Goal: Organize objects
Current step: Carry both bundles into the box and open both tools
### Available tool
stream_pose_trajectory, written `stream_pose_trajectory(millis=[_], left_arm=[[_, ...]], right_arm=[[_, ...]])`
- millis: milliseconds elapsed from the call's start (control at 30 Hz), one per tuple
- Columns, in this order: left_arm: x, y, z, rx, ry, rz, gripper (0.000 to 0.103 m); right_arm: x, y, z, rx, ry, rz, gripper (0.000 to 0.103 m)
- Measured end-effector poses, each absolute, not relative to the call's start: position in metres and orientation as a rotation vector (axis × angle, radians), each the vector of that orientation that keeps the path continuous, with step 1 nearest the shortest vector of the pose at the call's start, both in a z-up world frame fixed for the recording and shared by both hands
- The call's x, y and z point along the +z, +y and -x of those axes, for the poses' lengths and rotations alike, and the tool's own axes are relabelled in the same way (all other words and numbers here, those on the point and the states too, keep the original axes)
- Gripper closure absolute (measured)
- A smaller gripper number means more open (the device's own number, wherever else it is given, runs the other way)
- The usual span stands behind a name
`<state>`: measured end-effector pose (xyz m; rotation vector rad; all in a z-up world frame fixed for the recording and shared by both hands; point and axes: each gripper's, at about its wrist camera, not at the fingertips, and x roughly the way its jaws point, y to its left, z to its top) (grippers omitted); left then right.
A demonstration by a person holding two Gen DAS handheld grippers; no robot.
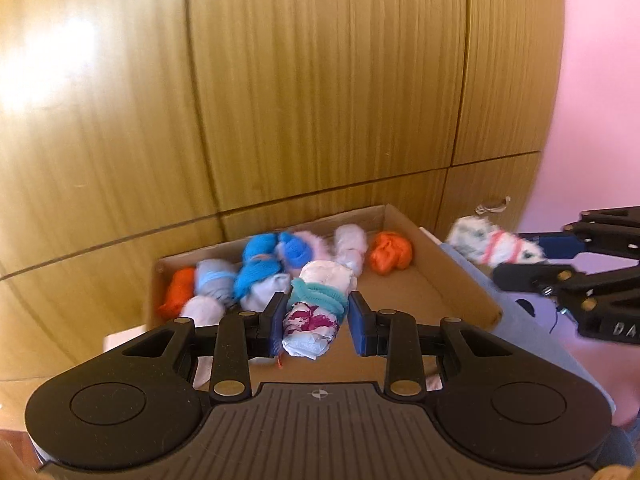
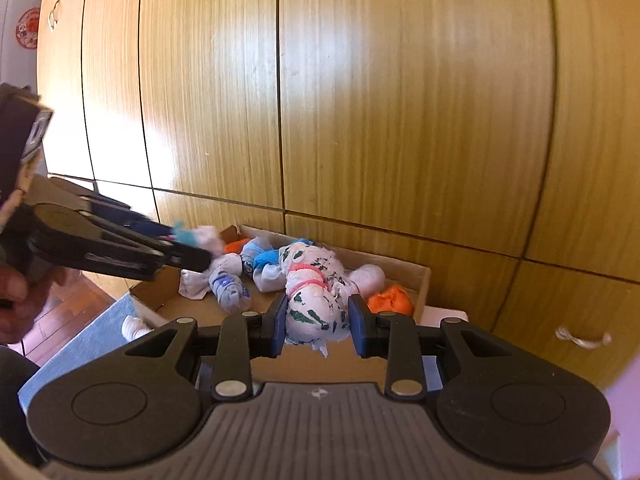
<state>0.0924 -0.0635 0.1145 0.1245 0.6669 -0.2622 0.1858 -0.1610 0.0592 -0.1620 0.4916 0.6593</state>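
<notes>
Two rolled sock bundles were held at this moment, one in each gripper, and both hung above the cardboard box (image 1: 460,276).

The left gripper (image 1: 316,316) had its blue pads pressed on the sides of a white bundle with a teal band and purple marks (image 1: 314,312). The bundle stood out forward between the fingers, over the near part of the box floor, and its lower end hung free.

The right gripper (image 2: 318,316) was closed on a white bundle with dark green spots and pink bands (image 2: 316,300). This bundle also pointed forward from the pads, above the near side of the box. In the left wrist view the same bundle appeared beyond the right wall of the box, outside it.

Inside the box, other sock rolls lay along the far wall: an orange roll (image 1: 390,254) in the far right corner, blue rolls (image 1: 260,264) near the middle, and another orange roll (image 1: 178,292) at the far left. The near half of the box floor was bare cardboard. Behind the box stood a wooden cupboard (image 1: 320,80).
</notes>
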Motion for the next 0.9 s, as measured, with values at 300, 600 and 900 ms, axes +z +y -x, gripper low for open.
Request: stream_pose_trajectory(millis=[300, 600, 900], left_arm=[[0.075, -0.069, -0.155, -0.281, 0.75, -0.164, 0.064], [0.047, -0.066, -0.182, -0.299, 0.818, -0.167, 0.064], [0.028, -0.06, -0.202, -0.284, 0.88, -0.151, 0.064]], right_arm=[[0.031, -0.124, -0.255, 0.693, 0.595, 0.238, 0.074], [-0.003, -0.094, -0.289, 0.714, 0.711, 0.292, 0.074], [-0.023, -0.073, -0.304, 0.726, 0.774, 0.372, 0.074]])
